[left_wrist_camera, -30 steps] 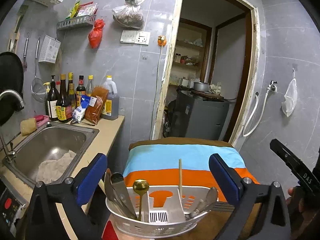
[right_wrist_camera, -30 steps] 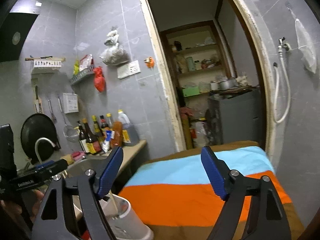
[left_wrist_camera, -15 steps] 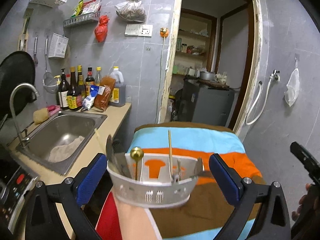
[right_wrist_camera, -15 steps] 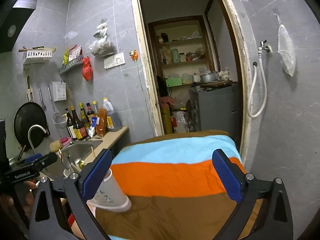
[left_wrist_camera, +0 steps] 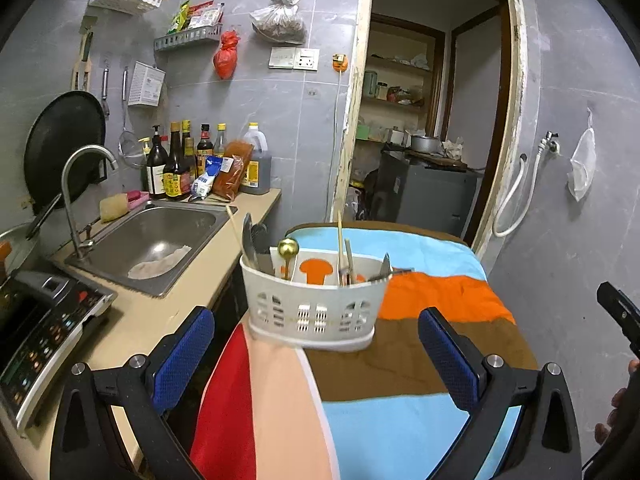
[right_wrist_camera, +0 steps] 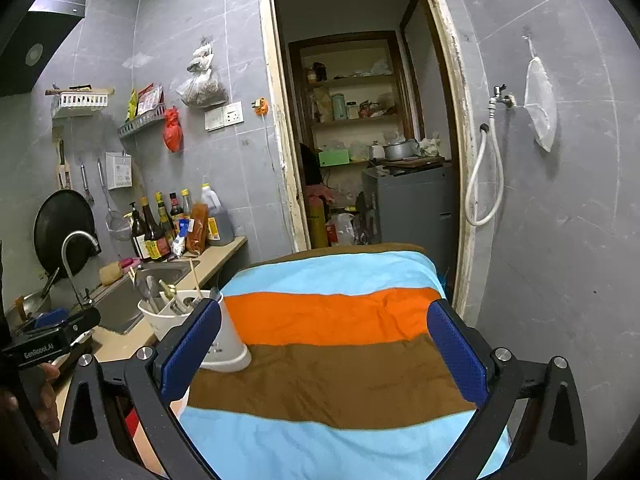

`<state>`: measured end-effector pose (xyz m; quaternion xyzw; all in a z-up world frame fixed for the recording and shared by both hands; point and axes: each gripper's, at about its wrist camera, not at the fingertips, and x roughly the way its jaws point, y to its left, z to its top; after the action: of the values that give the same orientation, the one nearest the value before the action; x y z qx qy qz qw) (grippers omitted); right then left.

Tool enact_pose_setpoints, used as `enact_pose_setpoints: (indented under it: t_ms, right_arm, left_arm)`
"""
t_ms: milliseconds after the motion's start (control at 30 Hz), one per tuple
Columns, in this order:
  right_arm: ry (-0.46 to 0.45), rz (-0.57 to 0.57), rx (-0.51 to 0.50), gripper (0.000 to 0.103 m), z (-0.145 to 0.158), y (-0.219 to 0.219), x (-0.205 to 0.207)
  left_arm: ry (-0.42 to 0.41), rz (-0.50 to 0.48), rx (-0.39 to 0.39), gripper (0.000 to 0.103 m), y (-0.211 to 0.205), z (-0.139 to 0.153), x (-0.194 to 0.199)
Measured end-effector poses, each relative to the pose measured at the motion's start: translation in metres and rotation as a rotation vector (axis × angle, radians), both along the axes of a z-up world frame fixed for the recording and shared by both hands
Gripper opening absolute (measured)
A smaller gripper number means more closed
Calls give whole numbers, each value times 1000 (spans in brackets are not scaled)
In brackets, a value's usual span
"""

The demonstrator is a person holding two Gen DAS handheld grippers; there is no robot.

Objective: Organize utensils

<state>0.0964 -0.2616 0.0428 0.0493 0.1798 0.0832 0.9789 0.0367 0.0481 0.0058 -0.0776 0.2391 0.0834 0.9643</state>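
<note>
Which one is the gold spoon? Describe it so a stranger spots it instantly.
Start at the striped cloth beside the sink. On its near-left edge stands a white slotted caddy. The gold spoon stands in its left half, the only shiny gold piece among grey utensils and pale chopsticks.

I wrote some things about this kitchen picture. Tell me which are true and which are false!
1. The white utensil basket stands on the striped cloth. True.
2. The left claw is squeezing the basket. False: its blue pads stand wide apart, with nothing pressed between them.
3. A gold spoon sticks up out of the basket. True.
4. The sink is full of plates. False: only a pale rag lies in it.
5. The right claw holds a fork. False: it is open and empty.
</note>
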Motion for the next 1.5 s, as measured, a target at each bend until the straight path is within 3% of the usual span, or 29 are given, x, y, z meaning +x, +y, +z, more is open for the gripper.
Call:
enact_pose_setpoints:
  t_ms: [433,1500]
  right_arm:
    - [35,10,-28,101,-18,-4,-47]
    - [38,18,-27,101,-18,1,-46]
  left_arm:
    - [-46,-25,31,103,-7,-4,-50]
    - [-51,-27,26,103,-2,-3,-54]
